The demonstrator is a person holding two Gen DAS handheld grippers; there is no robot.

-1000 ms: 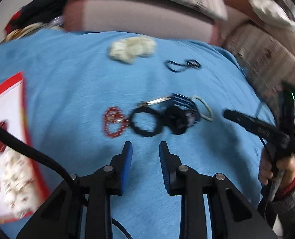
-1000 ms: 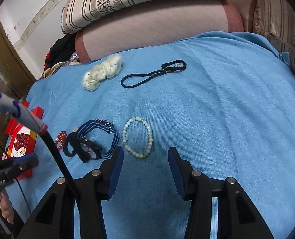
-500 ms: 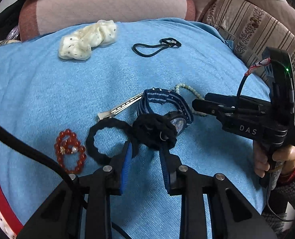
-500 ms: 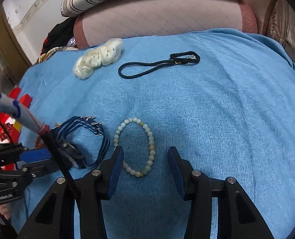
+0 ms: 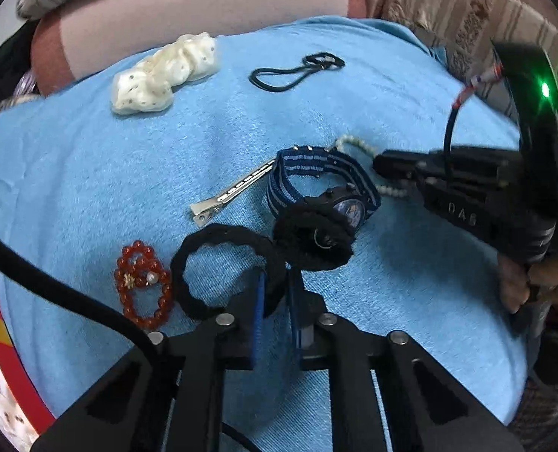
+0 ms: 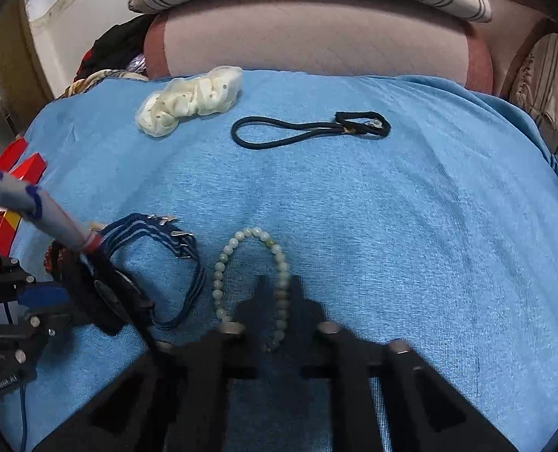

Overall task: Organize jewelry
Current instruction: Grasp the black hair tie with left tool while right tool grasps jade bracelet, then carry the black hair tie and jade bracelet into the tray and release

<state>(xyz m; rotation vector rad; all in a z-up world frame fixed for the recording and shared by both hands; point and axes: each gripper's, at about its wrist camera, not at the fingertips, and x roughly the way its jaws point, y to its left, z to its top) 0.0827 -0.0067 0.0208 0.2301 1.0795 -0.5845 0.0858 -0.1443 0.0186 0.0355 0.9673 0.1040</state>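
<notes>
- The left hand-held gripper (image 5: pixel 275 286) has just been closing, and its jaws now pinch the right side of the black scalloped hair tie (image 5: pixel 222 269), which lies on the blue blanket (image 5: pixel 90 173) toward its near left part.
- Touching that hair tie on its right is a black scrunchie (image 5: pixel 312 239), which partly covers the face of a wristwatch (image 5: pixel 348 205) with a blue-and-white striped strap.
- A silver hair clip (image 5: pixel 233 192) lies slantwise just beside the watch strap on its left.
- A red bead bracelet (image 5: pixel 143 282) lies just left of the black hair tie, near the blanket's left edge, where a red-rimmed box (image 5: pixel 3 342) shows.
- The right hand-held gripper (image 6: pixel 279 301) has just been closing too; its jaws are clamped on the right side of the pale green bead bracelet (image 6: pixel 222 263), which lies near the blanket's middle, just right of the watch.
- A cream scrunchie (image 6: pixel 188 101) and a thin dark hair elastic (image 6: pixel 309 130) lie well apart from the rest, toward the blanket's far edge, in front of a pink cushion (image 6: pixel 316 41).
</notes>
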